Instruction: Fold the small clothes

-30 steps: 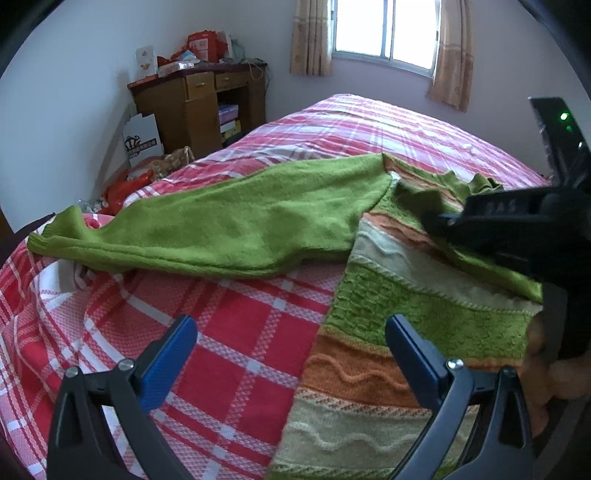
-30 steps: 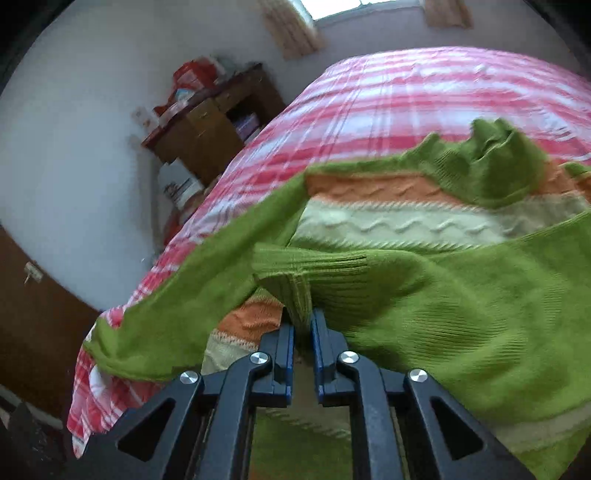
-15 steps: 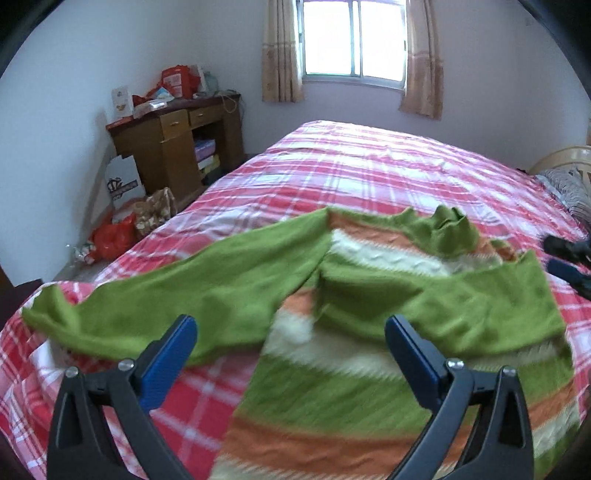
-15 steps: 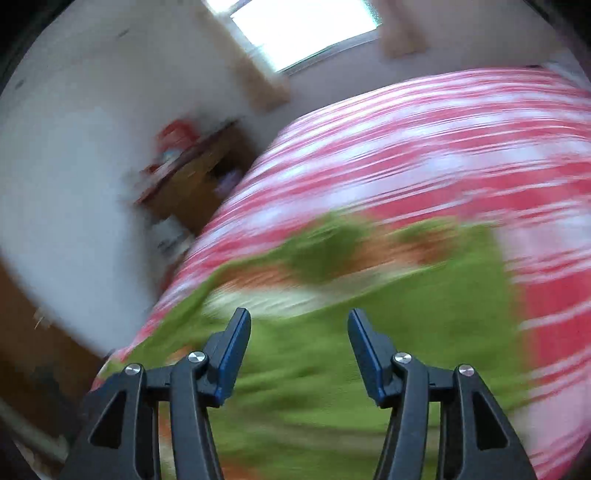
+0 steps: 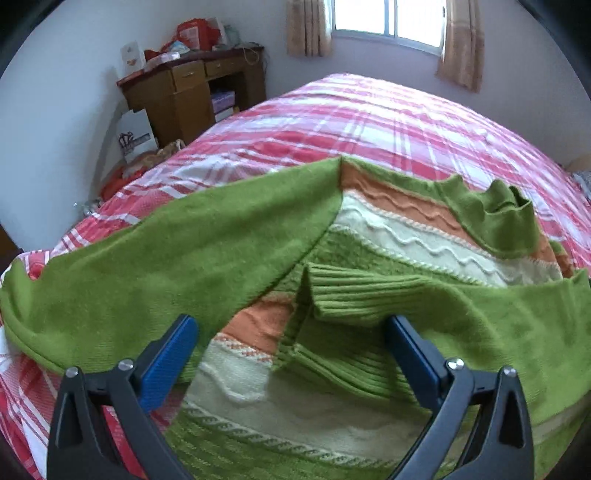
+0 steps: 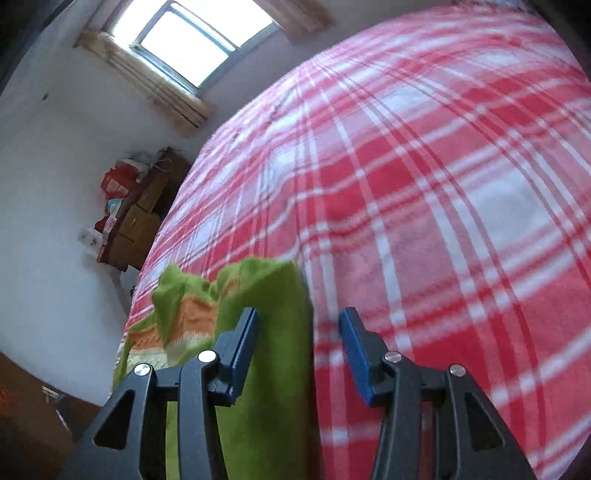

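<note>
- While spread flat on the bed, the sweater (image 5: 369, 254) shows green, orange and cream knitted bands, with a ruffled green collar (image 5: 498, 221) toward the far side.
- One green sleeve (image 5: 166, 258) reaches out across the bedspread to the left; the other sleeve (image 5: 424, 299) lies folded over the body, its ribbed cuff (image 5: 332, 295) near the middle of the garment.
- Left gripper (image 5: 291, 358): blue-padded jaws spread wide, hanging over the folded cuff, nothing pinched between them.
- Right gripper (image 6: 299, 347): jaws have just been easing inward, though they stand apart; they gape above the sweater's right edge and the bare bedspread, and the pads press on no cloth.
- Bed (image 5: 388, 122): covered in a red, pink and white plaid bedspread, filling most of both views.
- Wooden desk (image 5: 184, 92) against the far left wall, with drawers and an open shelf bay.
- Desk top: red boxes or packets (image 5: 192, 31) and other small items, too cluttered to tell apart.
- Shelf bay: flat stacked items (image 5: 221, 101), kind unclear.
- White paper bag (image 5: 136, 134) on the floor just beside the desk; contents cannot be told.
- Red bag (image 5: 114, 184) and other oddments on the floor between desk and bed.
- Window (image 5: 388, 18) in the far wall with tan curtains (image 5: 460, 40) at either side; pale walls.
</note>
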Demonstrator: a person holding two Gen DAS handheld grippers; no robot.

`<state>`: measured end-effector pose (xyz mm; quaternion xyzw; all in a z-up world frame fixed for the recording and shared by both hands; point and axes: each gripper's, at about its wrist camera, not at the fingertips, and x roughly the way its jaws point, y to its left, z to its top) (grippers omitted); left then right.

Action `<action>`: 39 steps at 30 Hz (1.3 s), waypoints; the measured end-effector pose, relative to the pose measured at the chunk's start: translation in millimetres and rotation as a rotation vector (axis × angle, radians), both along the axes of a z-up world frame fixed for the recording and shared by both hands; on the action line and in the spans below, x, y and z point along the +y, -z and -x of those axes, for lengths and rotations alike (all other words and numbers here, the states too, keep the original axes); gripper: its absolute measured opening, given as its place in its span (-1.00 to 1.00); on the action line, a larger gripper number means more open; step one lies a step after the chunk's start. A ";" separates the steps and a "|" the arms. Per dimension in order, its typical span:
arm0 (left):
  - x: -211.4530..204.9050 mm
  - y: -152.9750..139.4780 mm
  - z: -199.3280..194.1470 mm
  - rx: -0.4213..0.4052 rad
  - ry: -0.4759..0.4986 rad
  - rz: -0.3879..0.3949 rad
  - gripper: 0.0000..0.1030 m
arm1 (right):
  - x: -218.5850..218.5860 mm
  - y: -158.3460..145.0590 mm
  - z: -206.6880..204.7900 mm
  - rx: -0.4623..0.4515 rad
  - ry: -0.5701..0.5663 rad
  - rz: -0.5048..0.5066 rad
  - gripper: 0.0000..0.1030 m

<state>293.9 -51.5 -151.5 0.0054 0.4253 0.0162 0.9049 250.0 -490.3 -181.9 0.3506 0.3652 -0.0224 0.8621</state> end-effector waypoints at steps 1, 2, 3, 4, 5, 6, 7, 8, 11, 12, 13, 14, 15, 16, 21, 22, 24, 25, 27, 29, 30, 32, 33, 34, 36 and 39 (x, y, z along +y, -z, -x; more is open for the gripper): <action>-1.7 0.2 0.5 -0.001 0.000 -0.012 1.00 | 2.6 0.2 -4.6 -0.001 -0.014 -0.001 -0.03; -3.8 0.1 1.9 -0.005 0.000 -0.028 1.00 | 5.5 -0.9 -6.8 -0.002 -0.031 0.004 -0.03; -6.8 0.3 2.7 -0.007 0.001 -0.042 1.00 | 10.4 -3.9 -5.0 -0.002 -0.058 0.003 -0.03; -9.6 0.6 4.1 -0.009 0.007 -0.058 1.00 | 17.5 -6.6 -5.1 0.002 -0.089 0.019 -0.03; -12.1 1.0 5.2 -0.010 0.011 -0.070 1.00 | 22.6 -9.0 -1.5 0.002 -0.108 0.034 -0.03; -13.9 0.9 4.6 -0.010 0.013 -0.076 1.00 | 30.4 -9.4 -2.7 0.007 -0.154 0.033 -0.07; -14.3 1.1 5.1 -0.010 0.013 -0.079 1.00 | 41.9 -7.8 -5.8 0.021 -0.217 0.026 -0.07; -15.9 0.9 1.1 -0.008 0.012 -0.080 1.00 | 47.1 -10.3 -6.6 0.023 -0.228 0.059 -0.07; -14.7 1.4 -0.2 -0.004 0.013 -0.070 1.00 | 74.0 -15.6 -13.9 0.080 -0.228 0.282 -0.52; -14.1 1.7 -0.8 -0.002 0.014 -0.064 1.00 | 77.3 -17.0 -16.8 0.103 -0.212 0.315 -0.66; -13.9 2.1 -1.8 -0.002 0.014 -0.061 1.00 | 80.5 -19.8 -17.3 0.108 -0.190 0.331 -0.74; -13.8 2.2 -1.6 -0.001 0.015 -0.060 1.00 | 84.3 -22.9 -15.1 0.108 -0.170 0.363 -0.75; -14.1 2.1 -1.9 -0.002 0.016 -0.061 1.00 | 88.9 -29.1 -9.4 0.109 -0.144 0.421 -0.76; -14.6 2.1 -1.7 -0.002 0.018 -0.063 1.00 | 98.0 -36.9 -3.8 0.100 -0.110 0.504 -0.76; -18.4 2.1 -1.8 -0.004 0.026 -0.085 1.00 | 114.2 -45.0 12.7 0.131 -0.022 0.669 -0.76; -19.7 2.0 -1.5 -0.007 0.027 -0.093 1.00 | 111.0 -40.4 12.1 0.157 -0.017 0.674 -0.75; -21.1 2.0 -1.1 -0.009 0.027 -0.102 1.00 | 103.0 -28.5 11.4 0.207 -0.020 0.655 -0.62; -21.1 2.1 -1.2 -0.009 0.027 -0.101 1.00 | 97.3 -24.3 11.1 0.202 -0.020 0.642 -0.42; -20.5 2.4 -1.3 -0.006 0.027 -0.092 1.00 | 77.0 -31.5 18.6 0.154 0.010 0.575 0.05; -18.0 2.9 -2.2 0.000 0.027 -0.070 1.00 | 54.5 -43.4 33.6 0.102 0.091 0.516 0.11; -17.1 2.9 -2.5 0.002 0.027 -0.064 1.00 | 42.1 -51.5 43.6 0.066 0.137 0.478 0.11; -18.0 2.8 -2.2 0.000 0.027 -0.071 1.00 | 25.9 -63.5 55.4 0.016 0.170 0.426 0.11; -17.6 2.6 -2.4 -0.002 0.027 -0.078 1.00 | 25.4 -68.7 55.8 0.008 0.151 0.434 -0.07; -17.8 2.7 -2.1 -0.004 0.026 -0.082 1.00 | 30.7 -72.4 52.6 0.017 0.112 0.473 -0.41; -18.2 2.6 -1.8 -0.007 0.026 -0.086 1.00 | 48.6 -71.9 41.3 0.051 0.026 0.540 -0.61; -18.7 2.7 -1.6 -0.010 0.027 -0.089 1.00 | 70.7 -59.8 17.3 0.077 -0.060 0.551 -0.62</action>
